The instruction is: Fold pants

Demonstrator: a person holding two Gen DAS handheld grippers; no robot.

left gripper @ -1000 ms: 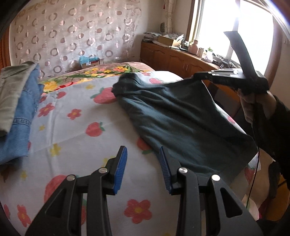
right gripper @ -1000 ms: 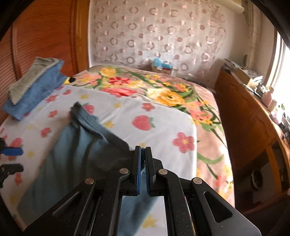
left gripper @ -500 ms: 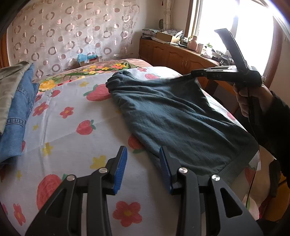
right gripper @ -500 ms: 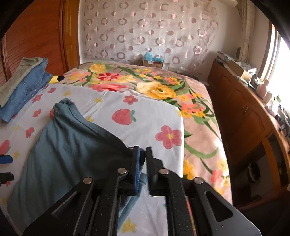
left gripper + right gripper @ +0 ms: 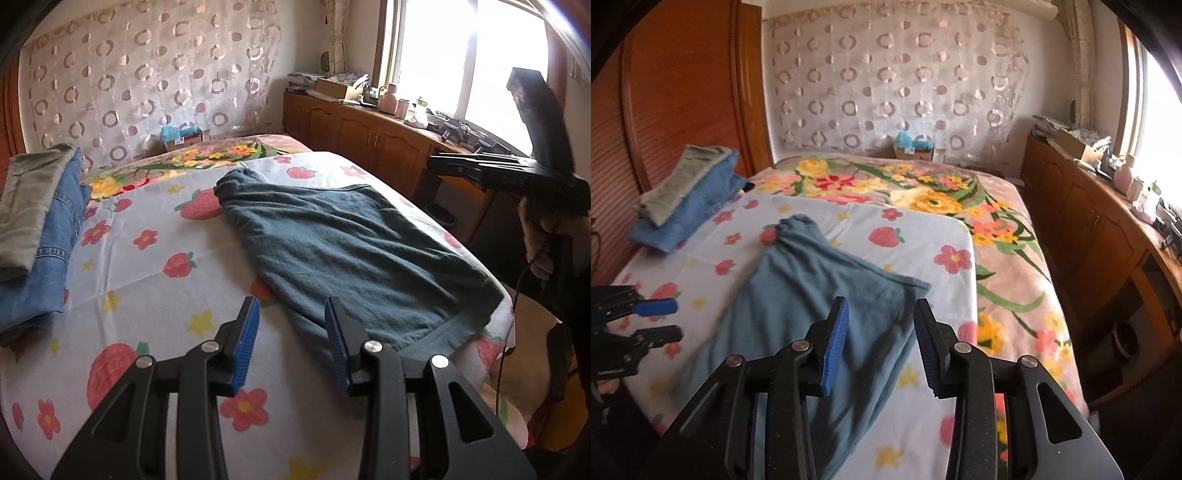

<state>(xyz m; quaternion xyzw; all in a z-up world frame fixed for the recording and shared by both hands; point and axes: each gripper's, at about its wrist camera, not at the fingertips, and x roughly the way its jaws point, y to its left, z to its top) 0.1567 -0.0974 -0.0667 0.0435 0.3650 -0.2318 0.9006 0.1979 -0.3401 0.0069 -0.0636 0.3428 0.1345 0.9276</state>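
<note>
Released, one pants (image 5: 812, 295) lies flat; two tools open.

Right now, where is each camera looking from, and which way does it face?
Left wrist: behind the open left hand-held gripper, facing across the dark teal cotton pants toward the window; right hand-held gripper at right.
Right wrist: behind the open right gripper, facing the circle-patterned curtain.
Shared: pants, folded blue jeans stack.
</note>
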